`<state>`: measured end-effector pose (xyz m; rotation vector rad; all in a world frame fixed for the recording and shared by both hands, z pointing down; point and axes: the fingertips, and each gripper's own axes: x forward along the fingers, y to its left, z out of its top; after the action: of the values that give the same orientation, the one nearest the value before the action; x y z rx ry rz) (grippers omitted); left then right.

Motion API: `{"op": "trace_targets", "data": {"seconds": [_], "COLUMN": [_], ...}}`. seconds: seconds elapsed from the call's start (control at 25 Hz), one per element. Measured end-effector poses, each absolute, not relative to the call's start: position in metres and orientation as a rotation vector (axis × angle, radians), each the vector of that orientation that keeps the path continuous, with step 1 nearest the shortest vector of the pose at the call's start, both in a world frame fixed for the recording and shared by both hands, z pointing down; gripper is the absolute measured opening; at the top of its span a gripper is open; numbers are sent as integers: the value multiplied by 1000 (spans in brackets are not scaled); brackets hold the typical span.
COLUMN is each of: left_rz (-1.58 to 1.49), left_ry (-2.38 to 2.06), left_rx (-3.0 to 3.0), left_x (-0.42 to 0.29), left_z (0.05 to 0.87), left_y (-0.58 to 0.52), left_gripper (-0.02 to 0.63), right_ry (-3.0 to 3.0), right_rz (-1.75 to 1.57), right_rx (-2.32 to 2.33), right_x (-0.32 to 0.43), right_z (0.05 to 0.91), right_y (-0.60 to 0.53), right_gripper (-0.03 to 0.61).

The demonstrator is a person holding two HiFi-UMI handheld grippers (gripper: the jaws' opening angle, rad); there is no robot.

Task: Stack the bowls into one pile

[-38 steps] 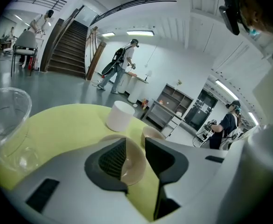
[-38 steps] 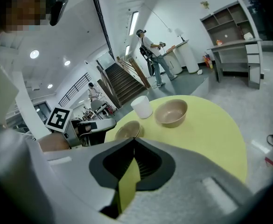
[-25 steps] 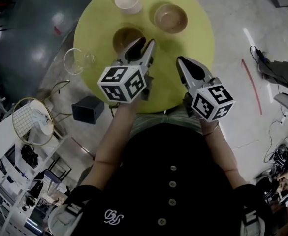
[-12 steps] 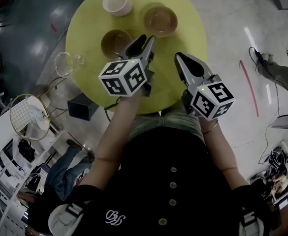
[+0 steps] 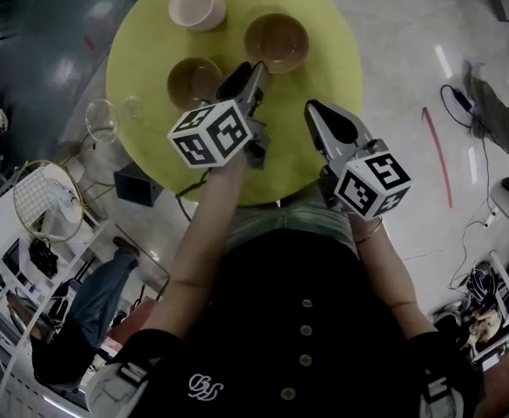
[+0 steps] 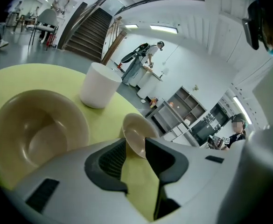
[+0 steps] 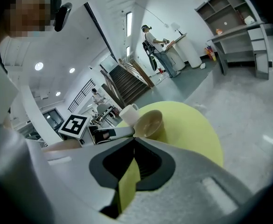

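Note:
Two tan bowls sit on a round yellow-green table (image 5: 324, 24): one near the left (image 5: 193, 81), one further back (image 5: 276, 42). My left gripper (image 5: 247, 75) hovers between them, jaws narrowly open and empty. In the left gripper view (image 6: 136, 141) the near bowl (image 6: 38, 134) is large at the left, and the far bowl (image 6: 135, 129) shows through the gap between the jaws. My right gripper (image 5: 313, 110) hangs over the table's front right, shut and empty. The right gripper view (image 7: 134, 140) shows the far bowl (image 7: 148, 124) ahead of its tips.
A white cup (image 5: 197, 7) stands at the table's back left, also visible as the cup (image 6: 100, 84) in the left gripper view. Left of the table on the floor are a clear glass object (image 5: 106, 120), a black box (image 5: 137, 184) and a white fan (image 5: 45, 212). A person (image 5: 89, 312) is at lower left.
My left gripper has pushed forward to sit between the two bowls, and its jaws look narrower than a second ago. The right gripper has barely moved. The head view shifted.

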<state>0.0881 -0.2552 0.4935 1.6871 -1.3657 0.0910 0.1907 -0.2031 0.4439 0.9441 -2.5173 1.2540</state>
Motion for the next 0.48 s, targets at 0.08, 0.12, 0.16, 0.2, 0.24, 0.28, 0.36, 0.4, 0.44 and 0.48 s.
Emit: {"op": "trace_targets", "data": {"seconds": [0.08,0.12,0.16,0.2,0.24,0.28,0.36,0.4,0.44,0.48], "left_rz": [74,75,81,86,89,90,93,95,98,98], "left_ry": [-1373,-1378,-1384,-1392,-1398,-1401,-1403,-1403,-1404,-1406], "left_rx": [1671,1662,1654,1647,1642,1639,1638,1639,1641,1642], "left_x": [88,89,90,90,90,91,92,93,93,93], "left_z": [495,497,498,500,501,503,506,507,507,507], "left_y": [-260,-261,-262,-262,-263,-263,-264,-265,-265,-266], "left_gripper": [117,117,117,117,117,117,117,115,115,115], "right_ry": [-2511,-2507,-2503,-2500,-2499,-2498,-2497,-2497,-2496,-2494], "right_rz": [1264,1270,1276,1283,1288,1292,1296,1298,1301,1305], "right_rx": [933,927,920,913,907,904,899,896,892,889], "right_x": [191,191,191,191,191,190,190,190,190,190], "right_z": [447,449,451,453,455,456,458,459,459,460], "right_y": [-205,-206,-206,-206,-206,-205,-204,-203,-203,-202], "right_gripper": [0,0,0,0,0,0,0,0,0,0]}}
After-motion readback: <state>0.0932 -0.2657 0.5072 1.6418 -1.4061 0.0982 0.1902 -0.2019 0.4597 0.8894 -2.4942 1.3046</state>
